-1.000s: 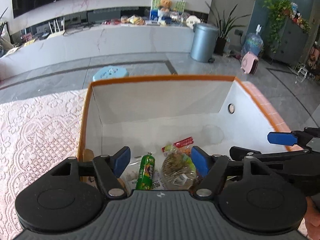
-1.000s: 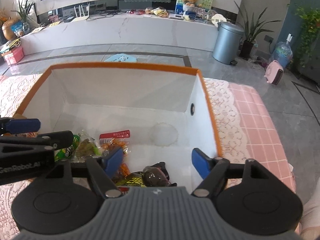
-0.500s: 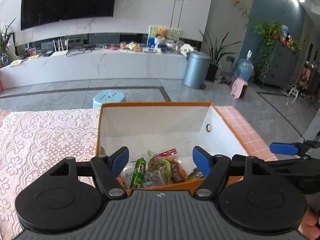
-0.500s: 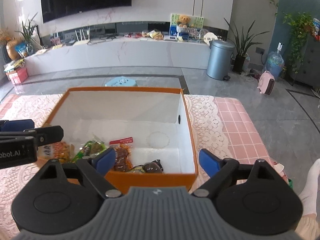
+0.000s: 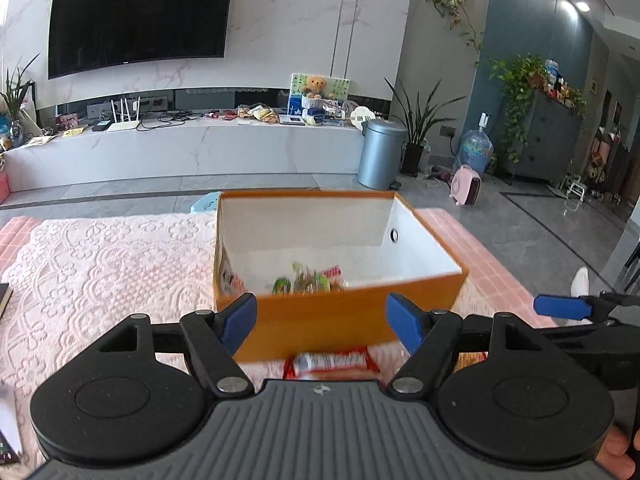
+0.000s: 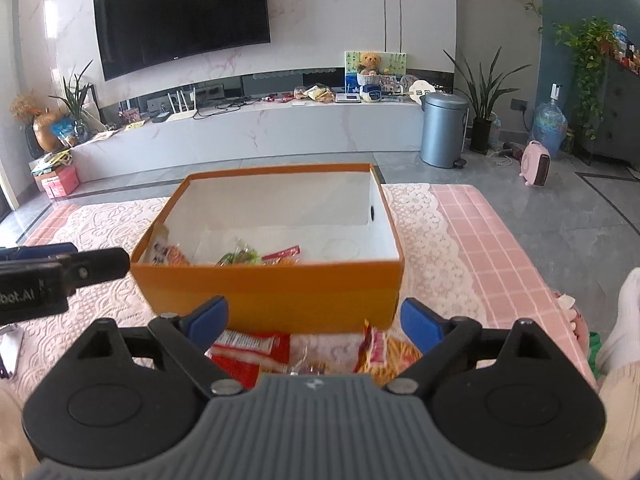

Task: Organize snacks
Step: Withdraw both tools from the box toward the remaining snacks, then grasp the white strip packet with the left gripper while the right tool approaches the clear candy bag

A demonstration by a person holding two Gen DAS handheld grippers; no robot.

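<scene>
Jaws wide; orange-strip packet [image 6: 394,354] right-view only

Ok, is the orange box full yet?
No. The orange box holds a few snack packets along its near side; most of its white floor is bare.

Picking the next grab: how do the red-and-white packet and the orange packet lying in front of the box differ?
In the right wrist view, the red-and-white packet lies toward the left fingers, the orange packet toward the right. The first is red with a white panel; the second is orange-yellow with a red strip at its left end. Both lie on the lace cloth outside the orange box, partly hidden by the right gripper.
</scene>
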